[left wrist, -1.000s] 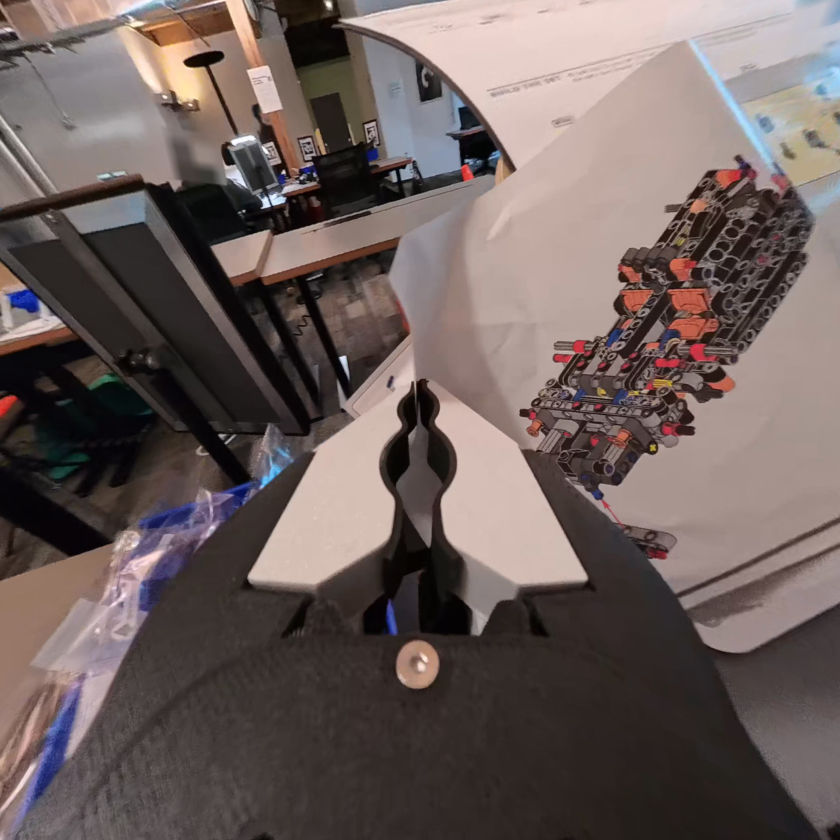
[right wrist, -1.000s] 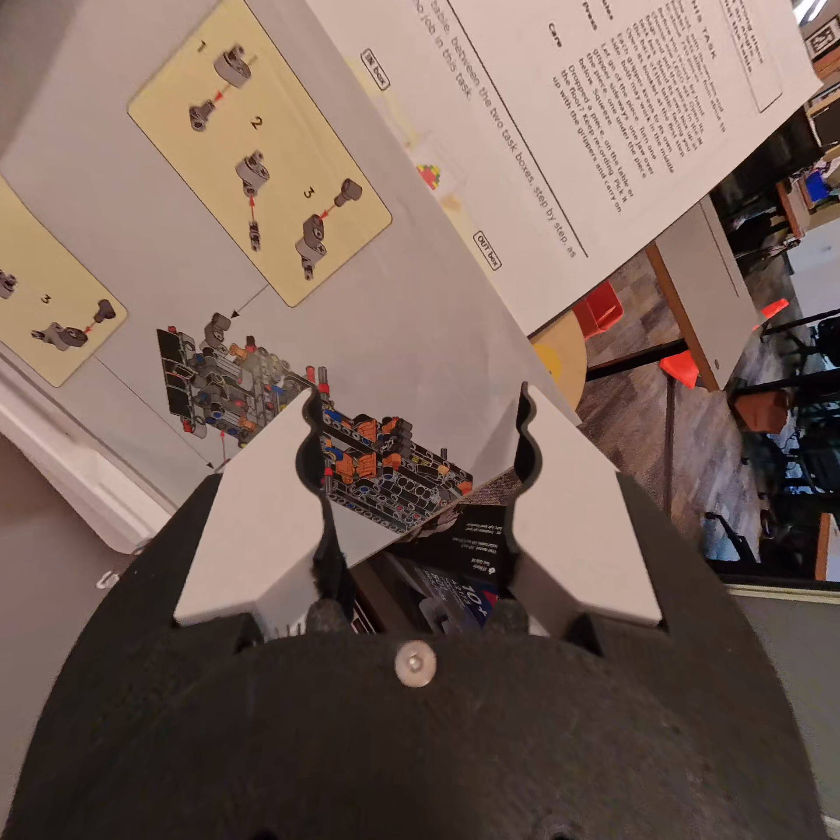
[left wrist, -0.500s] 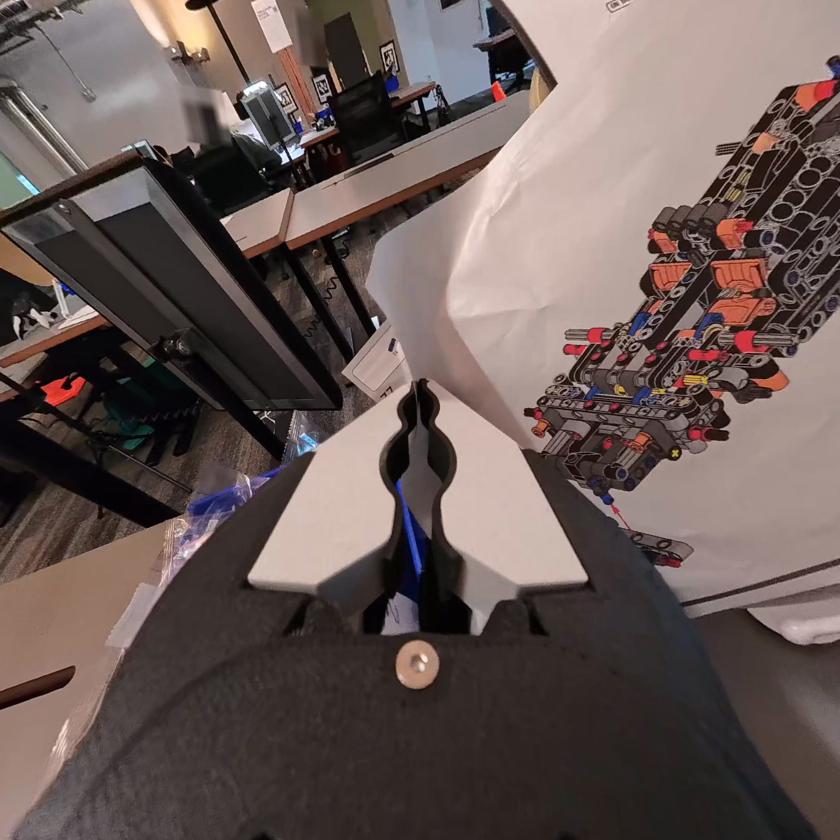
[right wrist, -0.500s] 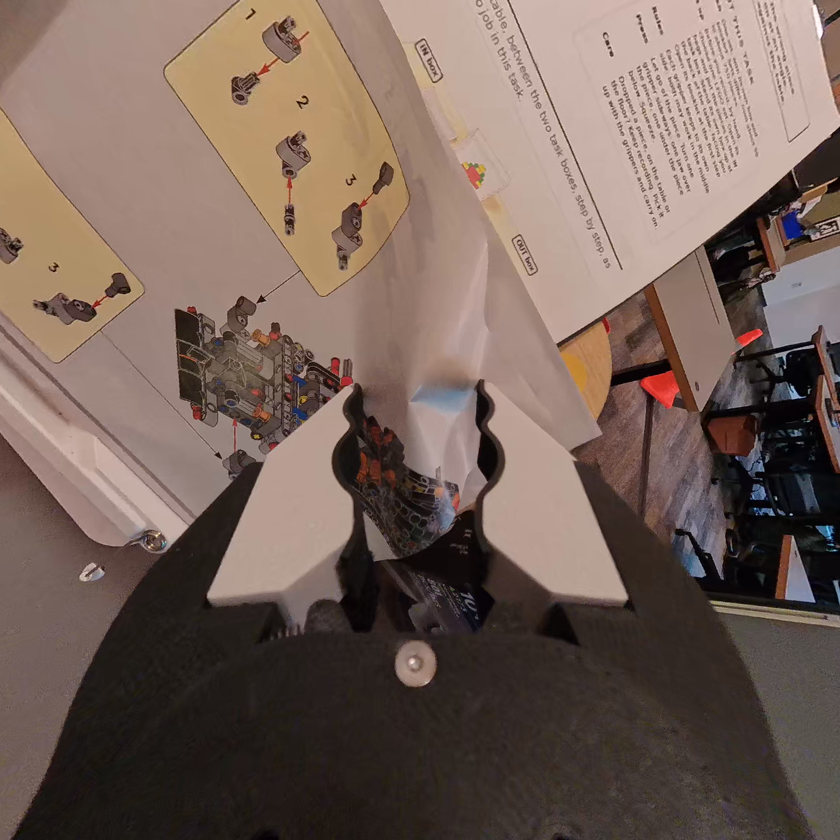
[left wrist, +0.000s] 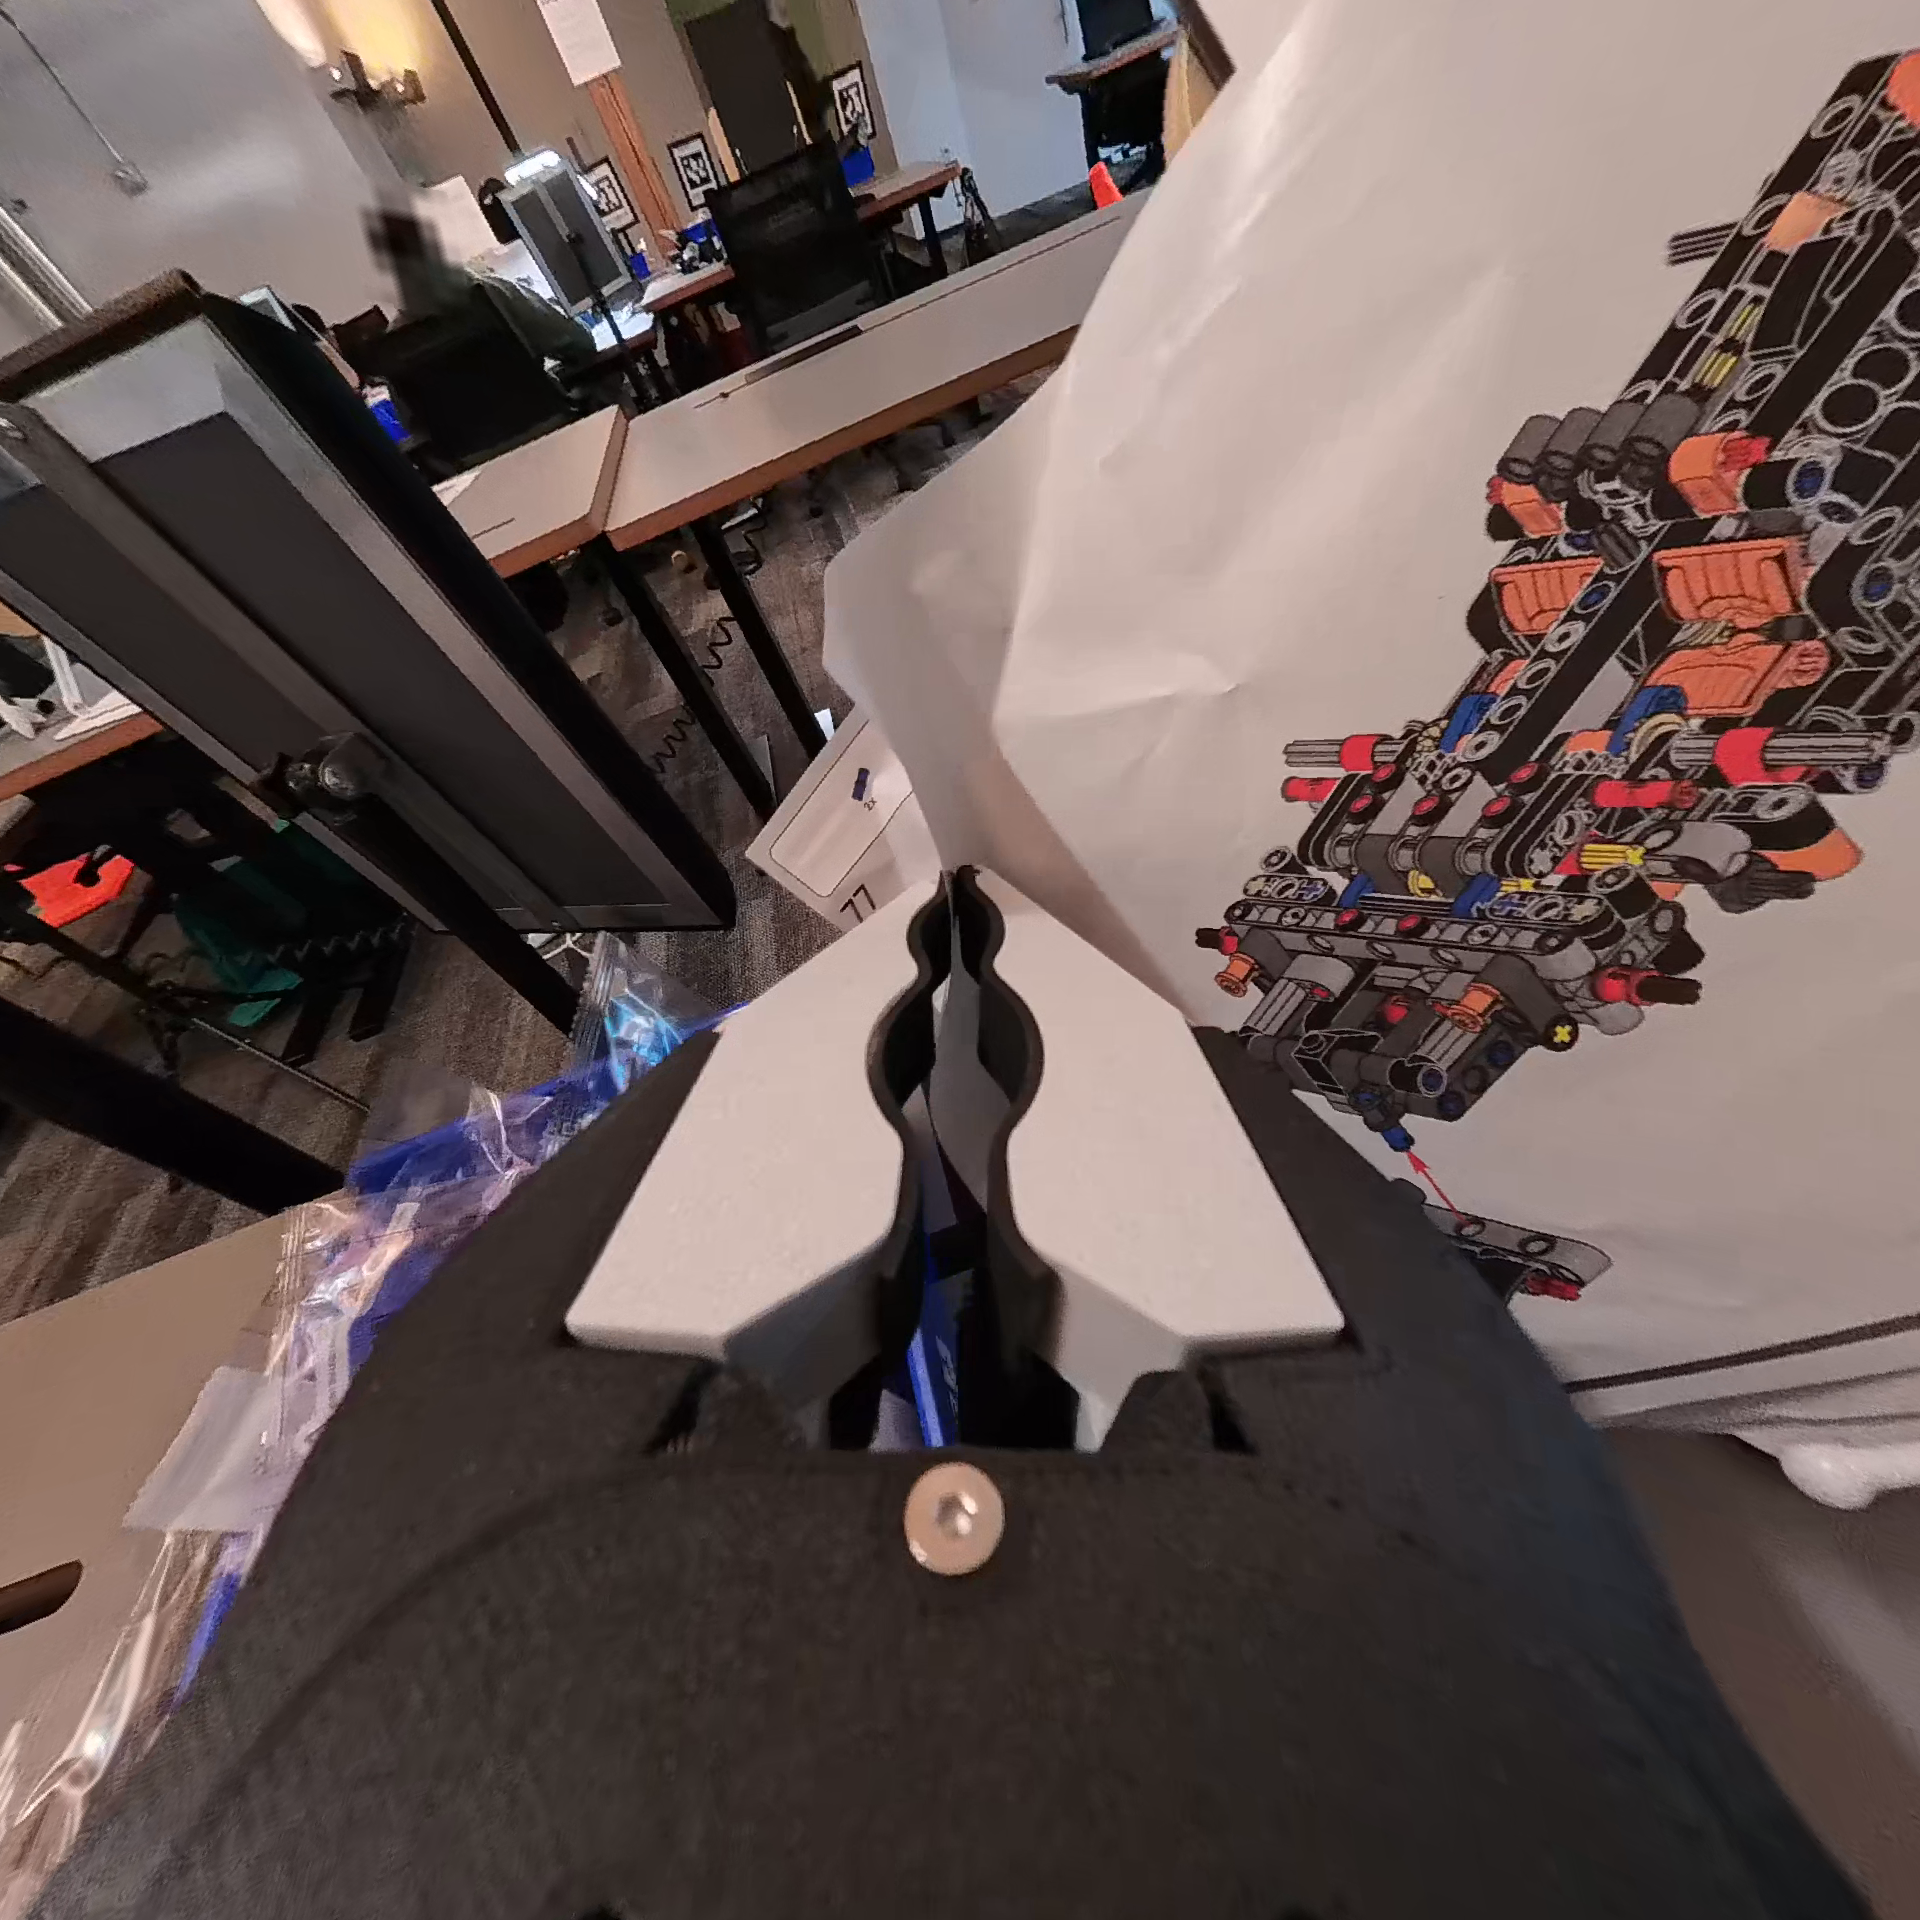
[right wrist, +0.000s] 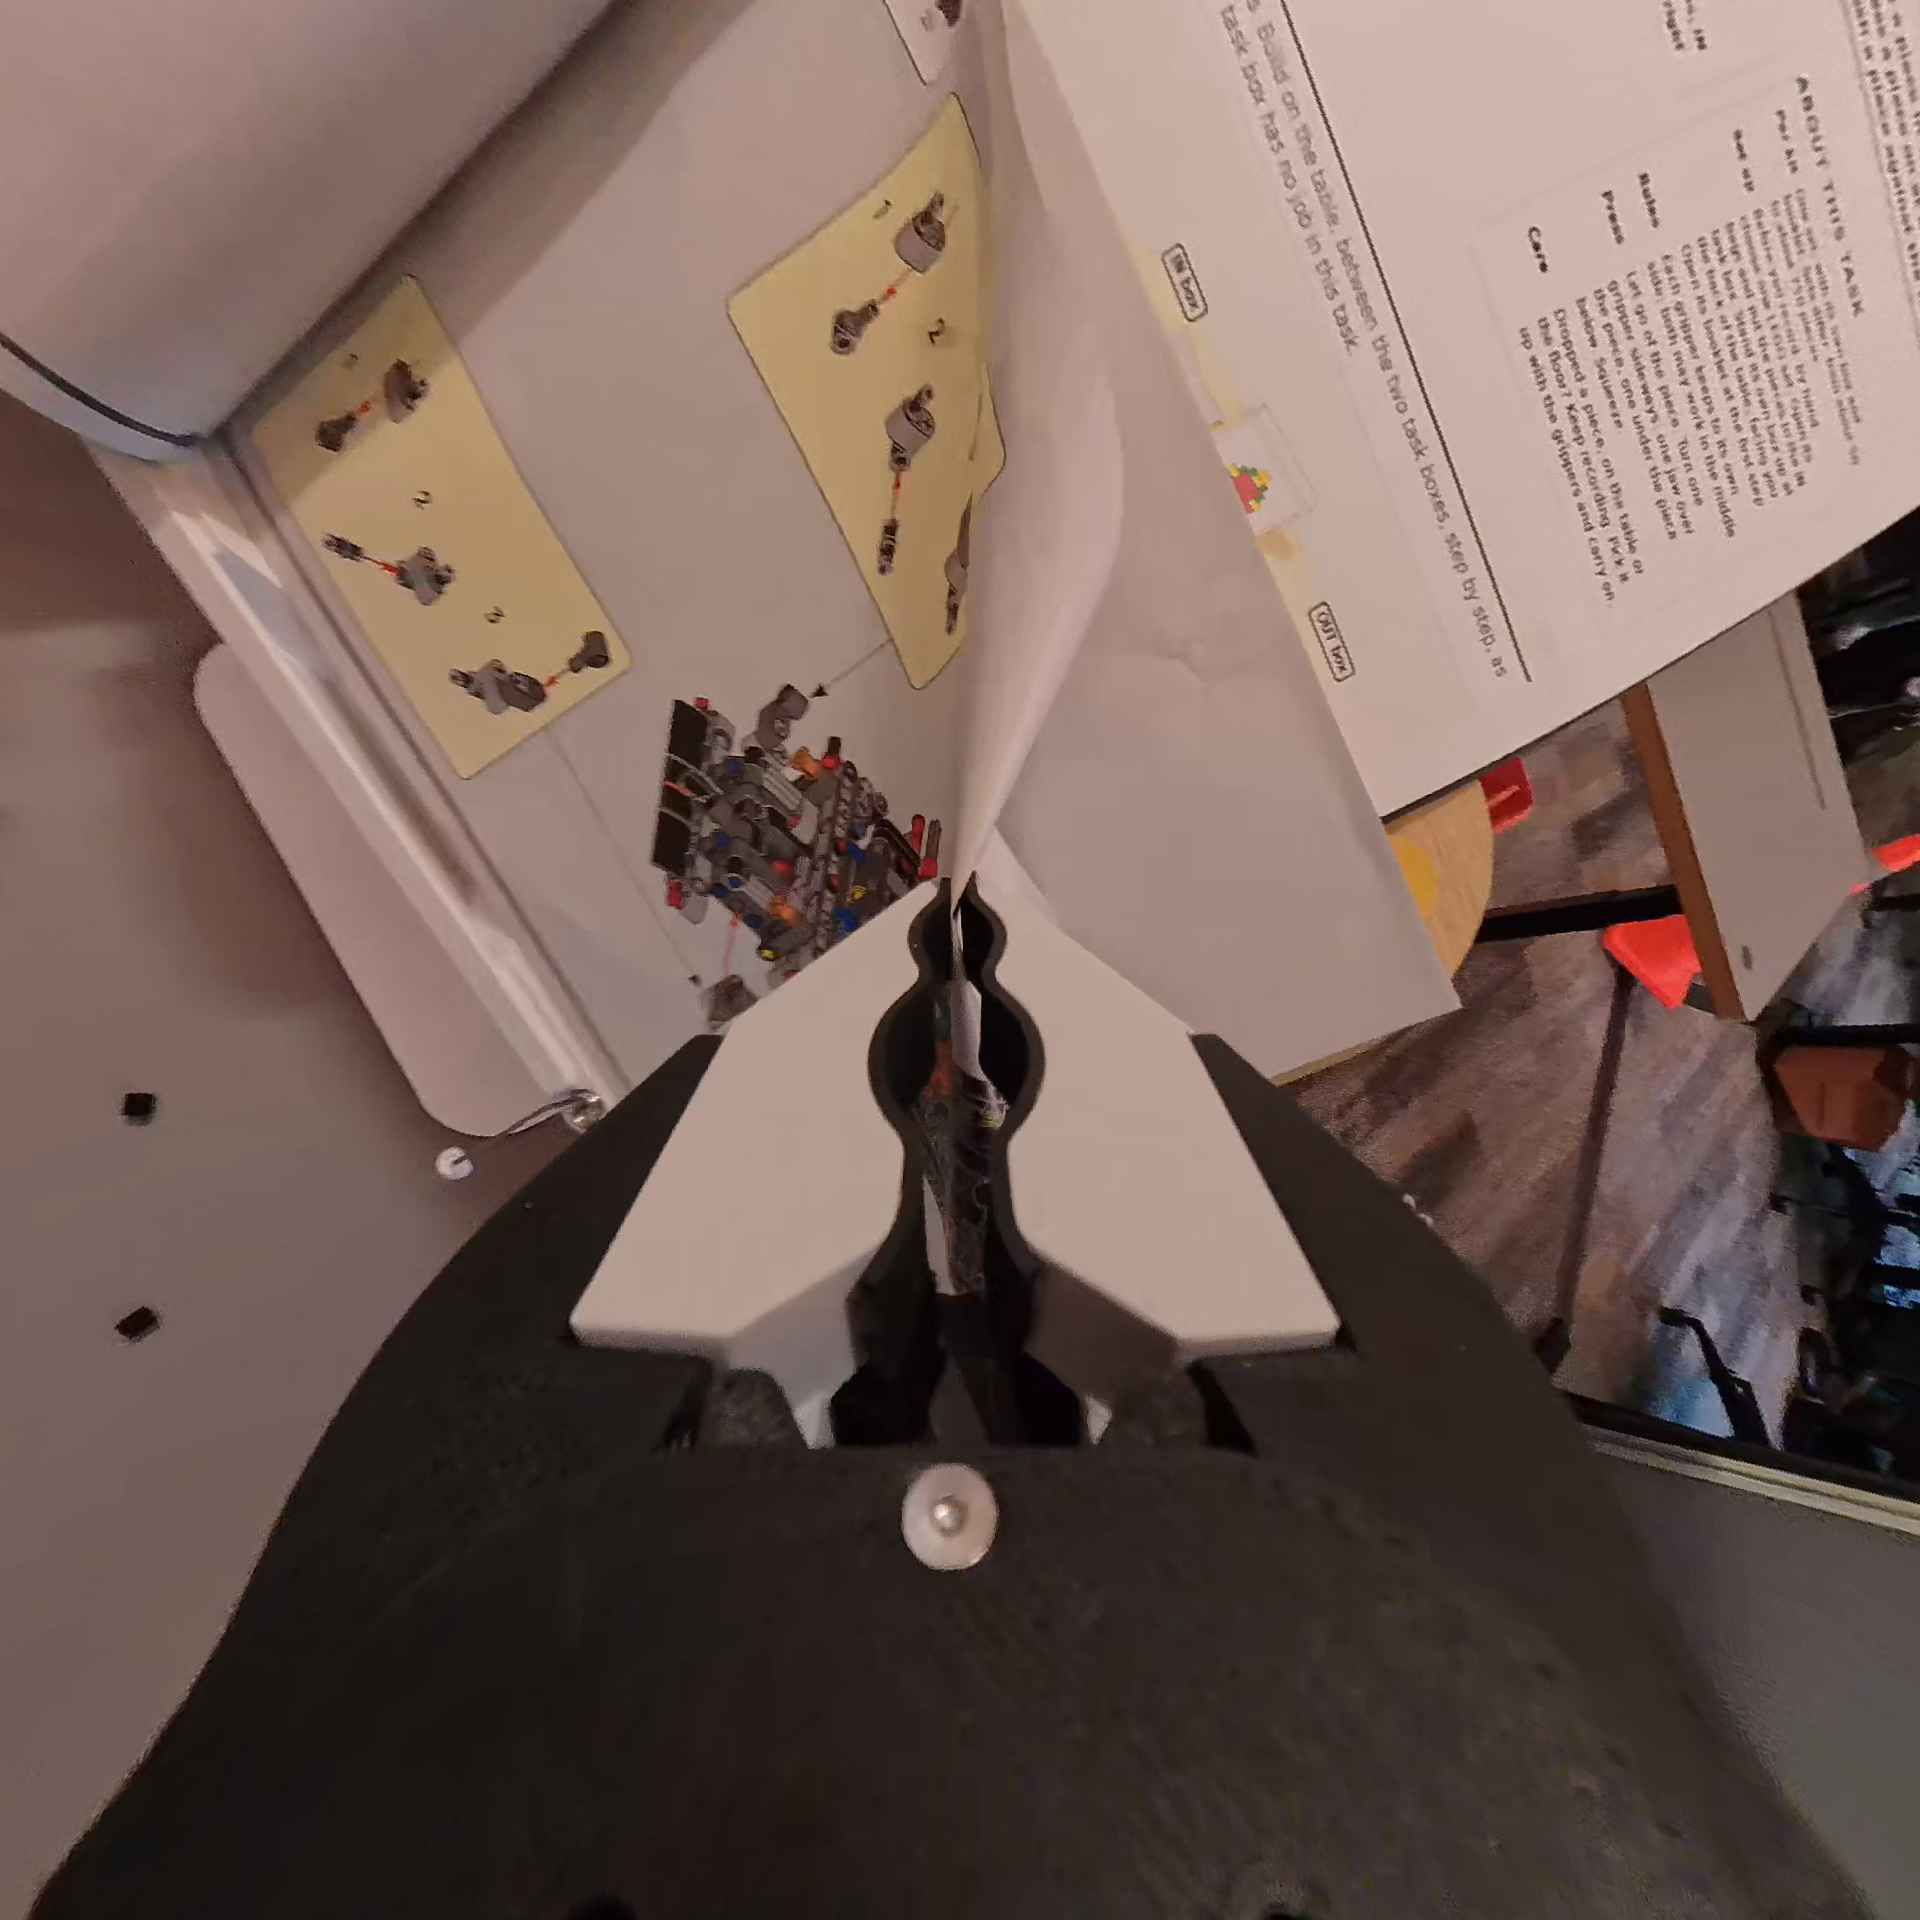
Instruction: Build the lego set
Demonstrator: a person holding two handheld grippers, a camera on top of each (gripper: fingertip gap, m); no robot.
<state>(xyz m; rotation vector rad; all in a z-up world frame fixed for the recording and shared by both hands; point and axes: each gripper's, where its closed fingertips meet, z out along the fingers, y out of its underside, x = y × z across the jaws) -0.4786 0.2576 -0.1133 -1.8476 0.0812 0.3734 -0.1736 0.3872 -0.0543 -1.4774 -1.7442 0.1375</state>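
1. The left gripper (left wrist: 961, 883), grey fingers closed tip to tip, pinches the lower corner of a thin white printed instruction page (left wrist: 1299, 520) that curls above the desk.
2. The right gripper (right wrist: 958, 896), fully closed as well, nips the edge of a lifted instruction-booklet leaf (right wrist: 1039, 520), standing upright over the open booklet's pages with yellow step panels (right wrist: 862, 395).
3. The paper looks light, limp and easily torn or creased; a margin near the corner seems the safest hold.
4. Clear plastic bags of blue parts (left wrist: 436, 1195) lie beside the left gripper.
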